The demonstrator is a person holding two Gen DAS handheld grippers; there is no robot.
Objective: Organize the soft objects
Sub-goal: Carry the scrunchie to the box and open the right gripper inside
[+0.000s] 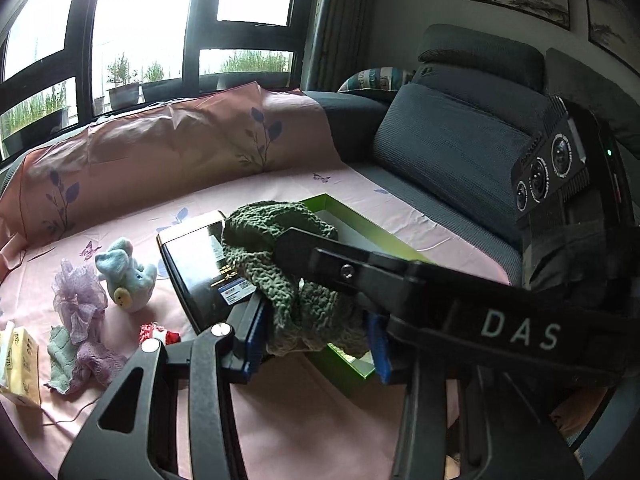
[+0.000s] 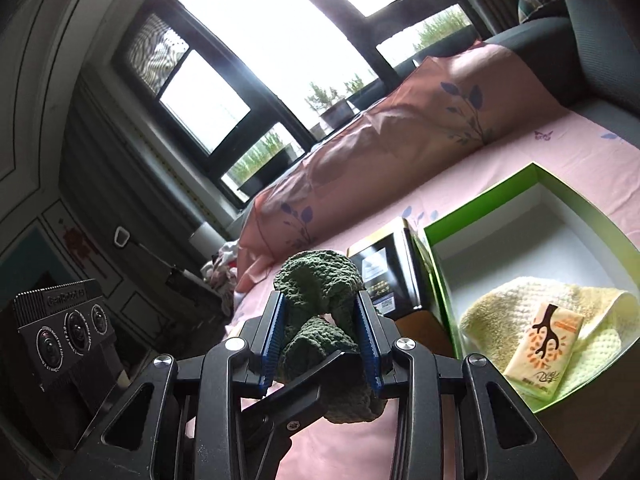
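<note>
A dark green knitted cloth (image 1: pixel 280 264) hangs between both grippers above the pink sheet. My left gripper (image 1: pixel 316 336) has its blue pads on either side of the cloth's lower part. My right gripper (image 2: pixel 320 332) is shut on the same cloth (image 2: pixel 320 280), which bulges above its pads; its black finger (image 1: pixel 320 252) crosses the left wrist view. The green box (image 2: pixel 532 176) lies open to the right, holding a cream towel (image 2: pixel 500 300) and a tissue pack (image 2: pixel 544 348).
A black box (image 1: pixel 196 264) lies beside the green box (image 1: pixel 348 212). At the left lie a blue plush toy (image 1: pixel 128 276), a purple mesh puff (image 1: pixel 76 292), small cloths (image 1: pixel 64 356), a red-white item (image 1: pixel 158 332) and a tissue pack (image 1: pixel 18 364). A grey sofa cushion (image 1: pixel 452 144) stands behind.
</note>
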